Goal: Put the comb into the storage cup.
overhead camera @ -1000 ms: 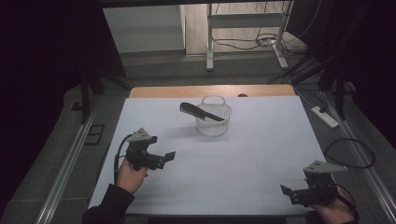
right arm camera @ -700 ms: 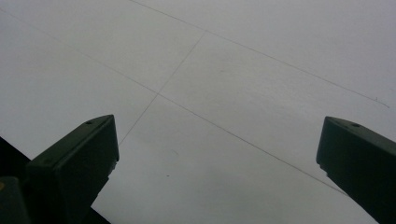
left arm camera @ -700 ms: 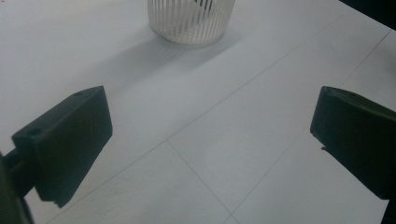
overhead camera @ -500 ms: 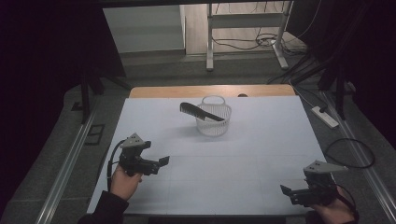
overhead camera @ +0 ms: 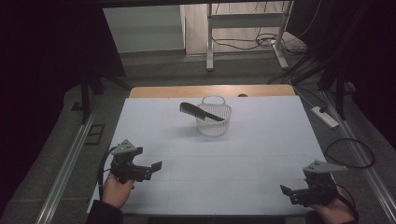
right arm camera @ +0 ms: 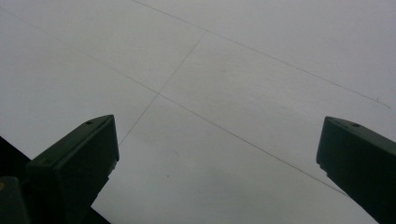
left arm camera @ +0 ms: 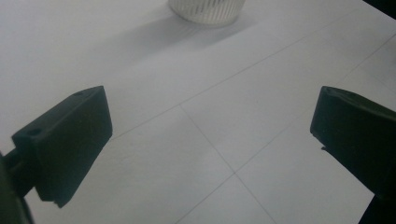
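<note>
White sheet over the bench [overhead camera: 261, 154], faint grid lines across it, wooden edge at the far side, dark floor and cables beyond.

Left tool [overhead camera: 152, 168] low at the near left corner, jaws spread wide with bare sheet between them, holding nothing. Same wide gap in the left gripper view [left arm camera: 210, 140], with the foot of the basket [left arm camera: 207, 10] at the top edge, well apart. Right tool [overhead camera: 288, 192] at the near right corner, jaws likewise wide apart and empty; bare sheet and grid lines between them in the right gripper view [right arm camera: 215, 144].

Farther out, near the middle of the far half: white wire basket [overhead camera: 214, 117], upright, with a black comb [overhead camera: 201, 112] lying tilted across its rim, toothed end jutting out to the left, other end resting on the right rim or just inside; hard to tell which.

Likely trouble: comb balanced rather than seated, so a nudge on the overhanging end probably tips it off onto the sheet. Light basket, probably prone to sliding or toppling if bumped by a jaw from the side. Thin comb, easy to pinch off-centre and let swing. Long reach from both corners, so a hurried approach risks striking the rim first.
</note>
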Motion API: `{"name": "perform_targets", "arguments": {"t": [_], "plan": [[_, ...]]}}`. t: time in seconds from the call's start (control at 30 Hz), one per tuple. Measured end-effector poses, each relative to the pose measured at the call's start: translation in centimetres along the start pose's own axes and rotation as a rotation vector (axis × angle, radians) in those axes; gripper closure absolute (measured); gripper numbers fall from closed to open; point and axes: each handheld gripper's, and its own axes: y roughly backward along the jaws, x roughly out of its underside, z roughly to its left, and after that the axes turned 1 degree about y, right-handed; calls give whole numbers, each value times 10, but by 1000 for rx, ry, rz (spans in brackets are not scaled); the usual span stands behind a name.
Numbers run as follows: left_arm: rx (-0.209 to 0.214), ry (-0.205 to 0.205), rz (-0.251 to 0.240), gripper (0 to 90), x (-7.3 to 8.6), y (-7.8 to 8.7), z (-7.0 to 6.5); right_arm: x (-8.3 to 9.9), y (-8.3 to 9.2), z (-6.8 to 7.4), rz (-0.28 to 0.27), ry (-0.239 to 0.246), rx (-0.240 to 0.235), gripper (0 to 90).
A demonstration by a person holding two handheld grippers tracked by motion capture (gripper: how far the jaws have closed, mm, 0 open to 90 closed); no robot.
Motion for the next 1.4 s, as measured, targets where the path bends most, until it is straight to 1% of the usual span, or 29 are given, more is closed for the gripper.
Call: {"name": "perform_targets", "arguments": {"t": [0.27,0.57,0.73,1.0,1.17,1.4], "plan": [[-27,3,2,0,9,11,-3,0,0,0,-1,0,1,0],[-45,22,0,0,19,22,-3,0,0,0,0,0,1,0],[-47,33,3,0,25,28,-3,0,0,0,0,-1,1,0],[-71,36,9,0,32,36,-5,0,-1,0,1,-1,3,0],[-85,46,16,0,37,39,-5,0,0,0,2,-1,4,0],[-105,44,33,0,42,42,-7,0,0,0,2,-3,5,0]]}}
